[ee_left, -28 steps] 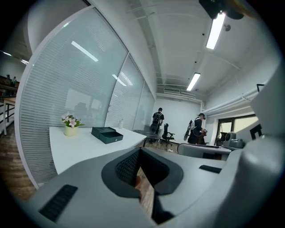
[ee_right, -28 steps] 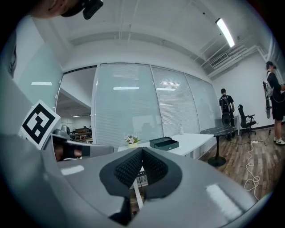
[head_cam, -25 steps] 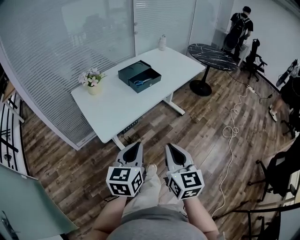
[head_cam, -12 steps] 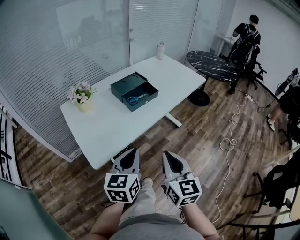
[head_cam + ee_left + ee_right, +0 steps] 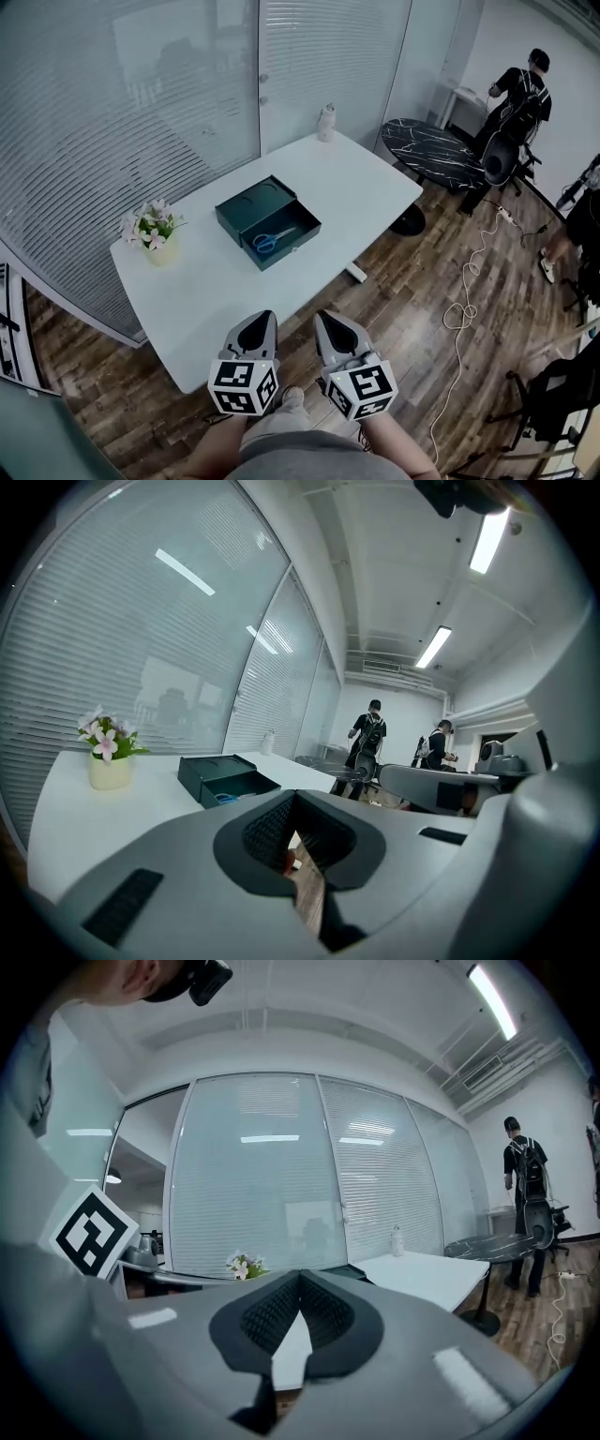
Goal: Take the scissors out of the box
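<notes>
Scissors (image 5: 274, 238) with blue handles lie in the open drawer of the dark box (image 5: 246, 208), midway on the white surface (image 5: 206, 300), untouched. The left gripper (image 5: 265, 320) and right gripper (image 5: 327, 320) are both clenched on nothing, well apart from the box. Compared with a second ago, the surface sits nearer, its near edge now just ahead of the grippers. The approach is closing, but the reach has not yet begun.

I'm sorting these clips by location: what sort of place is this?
Probably an office or meeting room: striped frosted glass partition walls, a white desk on a wood-look floor, and a round black table nearby.
</notes>
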The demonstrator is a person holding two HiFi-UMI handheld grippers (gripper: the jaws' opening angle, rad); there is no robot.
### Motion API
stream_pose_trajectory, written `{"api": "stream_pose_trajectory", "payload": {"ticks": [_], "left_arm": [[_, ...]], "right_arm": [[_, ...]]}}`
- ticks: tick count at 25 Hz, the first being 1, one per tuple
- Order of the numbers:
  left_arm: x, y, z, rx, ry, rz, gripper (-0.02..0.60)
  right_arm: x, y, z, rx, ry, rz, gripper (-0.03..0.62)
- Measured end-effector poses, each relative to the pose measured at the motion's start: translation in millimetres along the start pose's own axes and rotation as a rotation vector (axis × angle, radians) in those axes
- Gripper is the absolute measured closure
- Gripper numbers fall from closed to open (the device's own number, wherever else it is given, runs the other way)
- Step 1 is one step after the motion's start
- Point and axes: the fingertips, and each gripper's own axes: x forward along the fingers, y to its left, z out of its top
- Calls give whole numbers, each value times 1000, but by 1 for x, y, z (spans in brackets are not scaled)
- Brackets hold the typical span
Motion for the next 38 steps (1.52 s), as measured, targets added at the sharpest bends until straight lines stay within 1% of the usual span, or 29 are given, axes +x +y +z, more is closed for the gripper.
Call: {"api": "stream_pose_trajectory", "payload": {"ticks": [7,12,17,21,26,29,32,38], "left_arm": [[58,26,19,12,-8,14,575],[89,45,31,-2,-1,42,576],[108,65,44,-7,-14,87,575],[118,75,46,-23,-19,128,575],[129,94,45,-64,-25,226,575],[137,107,48,-79,-39,302,575],[146,116,47,-117,-53,383,577],[172,128,57,-167,-102,496,575]], "right_arm": [[68,-26,8,-27,-4,53,586],[108,-45,14,-29,5,81,585],[137,-60,18,-46,14,110,585],[154,-73,17,-32,13,133,585],[185,-82,14,-38,33,219,585],[206,-87,16,-51,38,294,585],[228,-95,13,-85,64,379,585],[267,-107,12,-147,103,524,585]]}}
